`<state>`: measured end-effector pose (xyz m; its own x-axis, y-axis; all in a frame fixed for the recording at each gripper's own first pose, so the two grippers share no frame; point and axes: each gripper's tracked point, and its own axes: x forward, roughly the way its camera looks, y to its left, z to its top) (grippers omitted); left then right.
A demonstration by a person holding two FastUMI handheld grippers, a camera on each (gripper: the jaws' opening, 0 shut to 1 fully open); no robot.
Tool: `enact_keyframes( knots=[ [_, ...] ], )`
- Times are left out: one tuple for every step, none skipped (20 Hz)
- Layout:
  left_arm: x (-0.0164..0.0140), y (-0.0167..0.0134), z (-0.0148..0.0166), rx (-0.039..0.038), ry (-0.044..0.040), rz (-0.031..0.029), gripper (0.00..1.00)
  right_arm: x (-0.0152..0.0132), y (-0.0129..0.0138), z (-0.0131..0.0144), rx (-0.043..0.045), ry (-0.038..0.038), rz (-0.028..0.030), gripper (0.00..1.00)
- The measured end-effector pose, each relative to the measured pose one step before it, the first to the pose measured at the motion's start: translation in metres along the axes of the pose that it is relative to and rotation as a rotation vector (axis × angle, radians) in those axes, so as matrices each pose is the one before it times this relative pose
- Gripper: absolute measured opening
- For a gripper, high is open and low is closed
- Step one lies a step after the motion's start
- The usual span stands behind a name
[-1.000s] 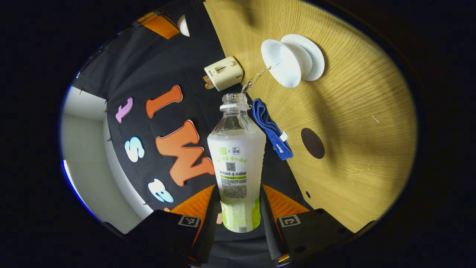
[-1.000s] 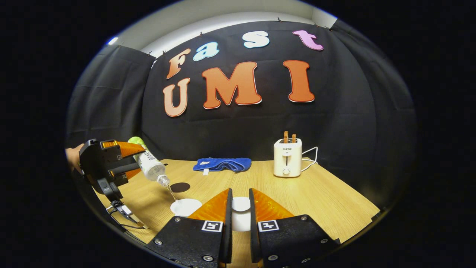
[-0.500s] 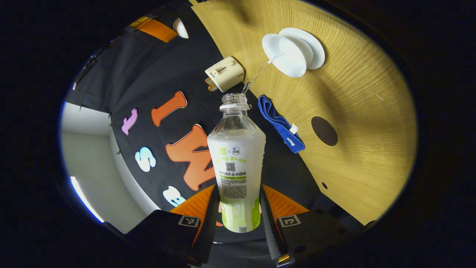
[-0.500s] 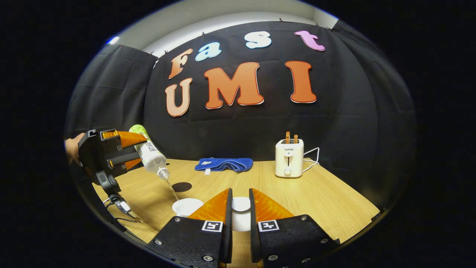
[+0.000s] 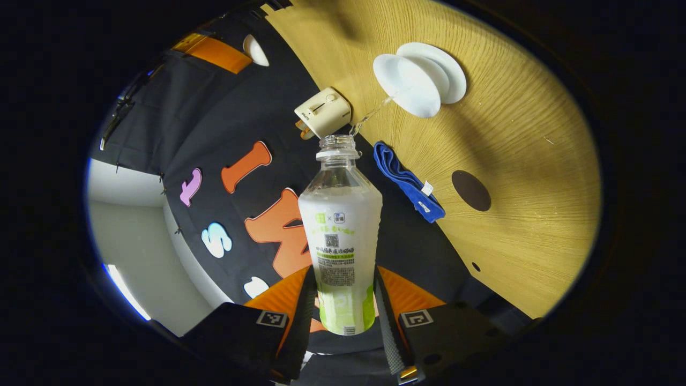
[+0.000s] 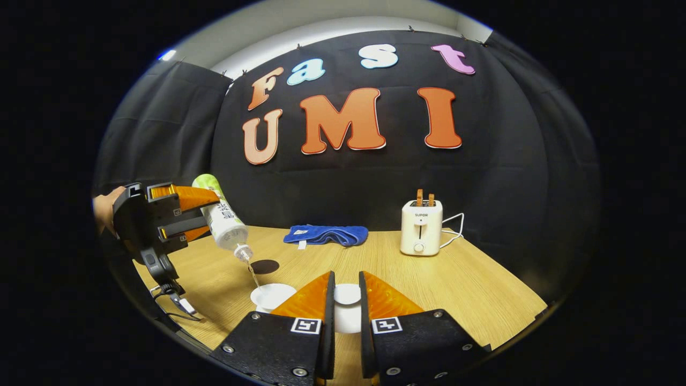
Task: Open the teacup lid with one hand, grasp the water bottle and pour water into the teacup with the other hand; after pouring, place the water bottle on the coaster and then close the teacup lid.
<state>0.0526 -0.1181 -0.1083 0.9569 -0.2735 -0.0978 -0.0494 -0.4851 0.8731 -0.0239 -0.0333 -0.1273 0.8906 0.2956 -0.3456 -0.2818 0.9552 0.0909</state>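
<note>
I've got the water bottle (image 6: 224, 221) pinched in the left gripper (image 5: 343, 300), tipped over the teacup (image 6: 272, 296) near-left w/ the right gripper (image 6: 345, 305) clamping the lid (image 6: 347, 294), so a thin stream could drift off the rim & wet the table (image 6: 461, 284).

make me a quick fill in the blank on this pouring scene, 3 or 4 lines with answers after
1. The left gripper holds the water bottle, which is tilted and pouring a thin stream into the white ____.
2. The right gripper holds the white ____ off the cup.
3. The blue cloth lies on the table between the dark round coaster and the ____.

Answers: teacup; lid; toaster
</note>
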Motion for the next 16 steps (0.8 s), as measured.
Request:
enact_keyframes(
  knots=[
    [0.00105, -0.00293, 0.00374, -0.00904, -0.0067, -0.0041, 0.6, 0.00027, 0.0009, -0.00024, -0.00116, -0.00018, 0.00414, 0.2],
    [0.00265, -0.00317, 0.00282, -0.00995, -0.00355, -0.00556, 0.62, 0.00077, -0.00038, -0.00019, 0.00114, 0.00206, 0.00061, 0.2],
    [0.00242, -0.00419, 0.00362, -0.00468, -0.00715, -0.0014, 0.6, 0.00011, 0.00098, -0.00032, -0.00084, 0.0026, 0.00373, 0.2],
    [0.00275, -0.00128, 0.0043, -0.00022, -0.00337, -0.00166, 0.62, 0.00032, -0.0001, -0.00017, 0.00018, 0.001, 0.00056, 0.2],
    [-0.00154, -0.00411, 0.00404, -0.00415, -0.00985, -0.00364, 0.6, 0.00048, 0.0008, -0.00127, 0.0011, 0.00471, 0.00418, 0.2],
    [0.00196, -0.00424, 0.0045, -0.01684, -0.00571, -0.01006, 0.62, 0.00125, 0.00044, -0.00094, 0.00427, 0.005, 0.00238, 0.2],
    [0.00068, -0.00793, 0.0031, -0.03838, -0.00997, -0.0235, 0.62, 0.00021, -0.00024, -0.00139, 0.00298, 0.00695, 0.00119, 0.2],
    [0.00212, -0.00682, 0.00365, -0.04702, -0.00765, -0.0176, 0.62, -0.00024, 0.00085, -0.00107, -0.00022, 0.00103, 0.00131, 0.2],
    [0.0014, -0.00432, 0.00323, -0.03982, -0.00861, -0.01221, 0.59, 0.00036, 0.00077, 0.00019, 0.00013, 0.00106, 0.00165, 0.2],
    [0.00129, -0.00291, 0.00167, -0.03539, -0.0043, -0.01241, 0.62, 0.00038, 0.00138, 0.00002, -0.00039, 0.0005, 0.00678, 0.2],
    [0.00211, -0.00448, 0.00062, -0.03164, -0.00351, -0.00896, 0.59, 0.00109, 0.00139, 0.00045, 0.00286, -0.00075, 0.00759, 0.2],
    [0.00148, -0.00124, 0.00105, -0.03684, -0.00662, 0.00276, 0.65, 0.00126, 0.00168, -0.00018, 0.01002, 0.00172, 0.0098, 0.2],
    [0.00095, 0.00039, -0.00006, -0.053, -0.0099, 0.01564, 0.59, 0.00158, 0.00254, -0.00045, 0.01465, 0.00416, 0.00866, 0.2],
    [0.00173, 0.00728, 0.00208, -0.06328, -0.02664, 0.03882, 0.58, 0.00266, 0.00272, -0.00021, 0.01345, 0.002, 0.00627, 0.2],
    [0.00134, 0.00473, -0.0025, -0.06502, -0.00521, 0.03769, 0.59, 0.0024, 0.00347, 0.00011, 0.00746, 0.0028, 0.0061, 0.2],
    [0.00027, 0.006, -0.00743, -0.06545, 0.00004, 0.02846, 0.59, 0.00209, 0.00133, -0.00152, 0.00301, 0.00494, 0.00383, 0.2]
  ],
)
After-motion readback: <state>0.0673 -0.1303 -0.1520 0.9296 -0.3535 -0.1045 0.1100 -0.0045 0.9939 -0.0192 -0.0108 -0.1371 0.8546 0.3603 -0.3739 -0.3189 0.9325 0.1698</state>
